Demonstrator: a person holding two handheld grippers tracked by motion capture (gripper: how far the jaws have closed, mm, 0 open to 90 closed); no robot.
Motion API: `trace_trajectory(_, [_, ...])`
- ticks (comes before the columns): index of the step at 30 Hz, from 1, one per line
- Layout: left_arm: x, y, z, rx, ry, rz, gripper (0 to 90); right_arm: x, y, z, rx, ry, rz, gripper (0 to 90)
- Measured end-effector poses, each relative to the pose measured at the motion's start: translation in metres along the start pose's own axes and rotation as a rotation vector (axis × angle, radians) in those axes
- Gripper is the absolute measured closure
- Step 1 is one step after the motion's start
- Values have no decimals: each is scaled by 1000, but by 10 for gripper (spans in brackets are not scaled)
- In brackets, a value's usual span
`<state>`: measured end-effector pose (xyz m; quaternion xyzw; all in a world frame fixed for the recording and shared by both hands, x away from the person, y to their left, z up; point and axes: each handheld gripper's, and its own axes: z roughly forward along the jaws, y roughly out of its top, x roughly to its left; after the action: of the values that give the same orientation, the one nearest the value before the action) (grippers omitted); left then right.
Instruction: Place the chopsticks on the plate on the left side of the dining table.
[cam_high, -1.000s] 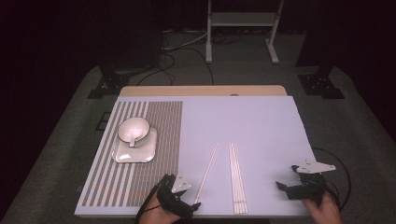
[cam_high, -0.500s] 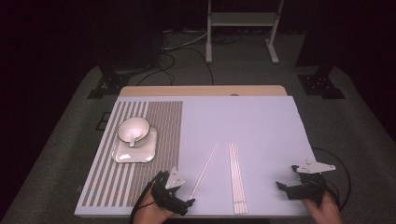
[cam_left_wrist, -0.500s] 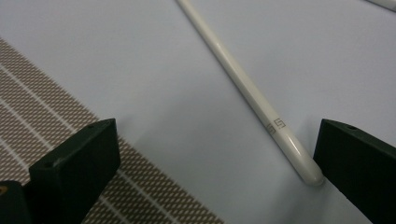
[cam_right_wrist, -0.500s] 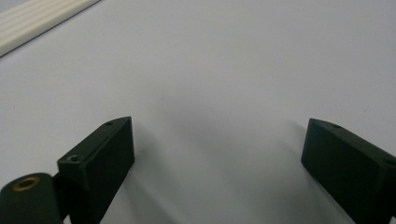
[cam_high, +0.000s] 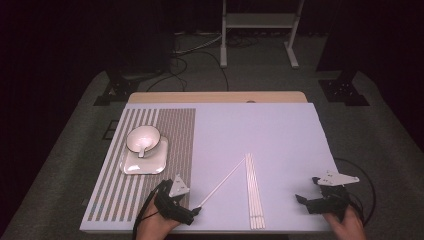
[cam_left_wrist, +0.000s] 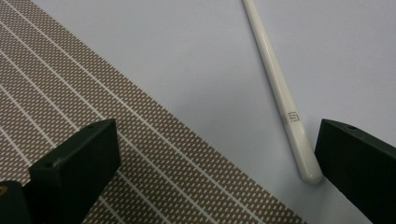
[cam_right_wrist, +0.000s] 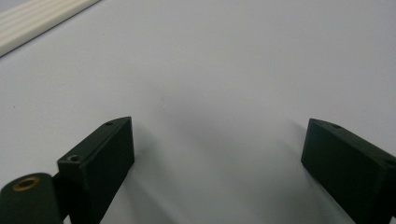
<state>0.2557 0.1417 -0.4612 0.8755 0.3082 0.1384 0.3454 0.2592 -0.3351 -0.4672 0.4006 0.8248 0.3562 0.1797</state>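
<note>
Table (cam_high: 280, 130) carried a pale sheet over nearly its whole top, wood showing along the far edge. A brown striped mat (cam_high: 165, 150) lay on the left part of the sheet. On the mat, toward its far half, sat a square white plate (cam_high: 131, 166) with a white bowl (cam_high: 142, 138) on its far corner, a spoon-like piece resting in the bowl.

Near mid-table, toward the near edge, a bundle of white chopsticks (cam_high: 253, 192) lay side by side, running away from the person. One single chopstick (cam_high: 222, 182) lay slanted, its far tip touching or just beside the bundle's far end, its near end close to the left gripper (cam_high: 192, 212).

Left gripper was held low at the mat's near right corner, jaws wide apart. In the left gripper view the chopstick's (cam_left_wrist: 280, 93) rounded end lay just beside the right-hand jaw, inside the gap, not clamped; contact could not be told.

Right gripper (cam_high: 306, 201) sat near the near right edge, jaws spread over bare sheet, holding nothing; bundle (cam_right_wrist: 37, 16) well apart.
</note>
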Motion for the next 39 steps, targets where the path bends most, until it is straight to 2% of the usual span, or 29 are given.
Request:
trace_trajectory(23, [24,-4,-4,1,46,-23,0,0,0,0,0,0,0,80])
trace_trajectory(25, [26,-5,-4,-2,35,-34,0,0,0,0,1,0,0,80])
trace_trajectory(39, [25,-4,-3,-4,32,-29,0,0,0,0,0,0,0,80])
